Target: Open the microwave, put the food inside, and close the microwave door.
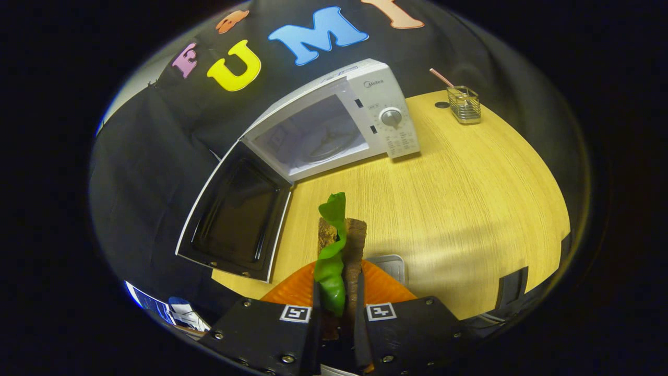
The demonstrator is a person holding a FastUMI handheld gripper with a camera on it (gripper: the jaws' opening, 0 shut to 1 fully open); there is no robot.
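Pale wood-grain counter (469, 172) runs out ahead under a dark cloth wall, with the microwave (339, 120) standing toward its far side, its door (235, 214) swung wide open on the left and the lit cavity (313, 138) bare apart from the turntable. Off to the right, well apart from the oven, sits a small wire holder (464, 104) with a straw in it. The gripper (336, 308) is clamped on the food (339, 245), a sandwich-like stack of brown slices with a green leaf between them, both fingers pressing its flat sides as it stands up just above an orange plate (386, 290). It looks light but soft and layered, so the layers could slip or the leaf slide out; holding it across the faces, low in the stack, with modest pressure seems the sound grip for the carry into the cavity.
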